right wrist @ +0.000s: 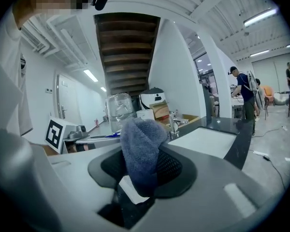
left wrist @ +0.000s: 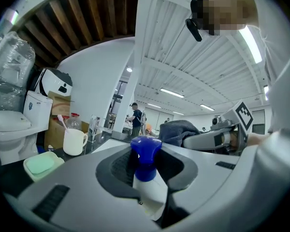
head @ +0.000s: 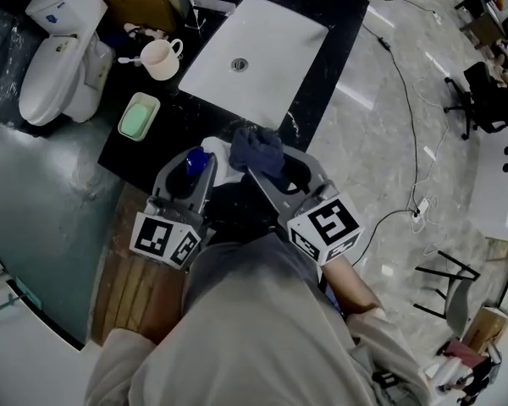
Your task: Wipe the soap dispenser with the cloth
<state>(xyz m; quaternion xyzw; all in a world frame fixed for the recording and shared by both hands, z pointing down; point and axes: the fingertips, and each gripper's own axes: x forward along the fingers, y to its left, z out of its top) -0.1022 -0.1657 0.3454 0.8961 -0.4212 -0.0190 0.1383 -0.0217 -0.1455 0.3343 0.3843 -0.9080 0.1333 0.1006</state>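
The soap dispenser (left wrist: 146, 170), a white bottle with a blue pump top (head: 196, 161), stands upright between the jaws of my left gripper (head: 191, 172), which is shut on it. My right gripper (head: 275, 169) is shut on a bunched dark blue-grey cloth (head: 256, 150) that sticks out past its tips. In the right gripper view the cloth (right wrist: 141, 153) fills the gap between the jaws. Both grippers are held close together in front of the person's body, just before the counter's near edge. The cloth sits to the right of the pump top and does not touch the bottle.
A black counter (head: 144, 155) holds a white rectangular sink (head: 254, 57), a cream mug (head: 160, 58) with a toothbrush, and a green soap bar in a dish (head: 138, 116). A white toilet (head: 59, 53) stands at left. Cables run over the floor at right.
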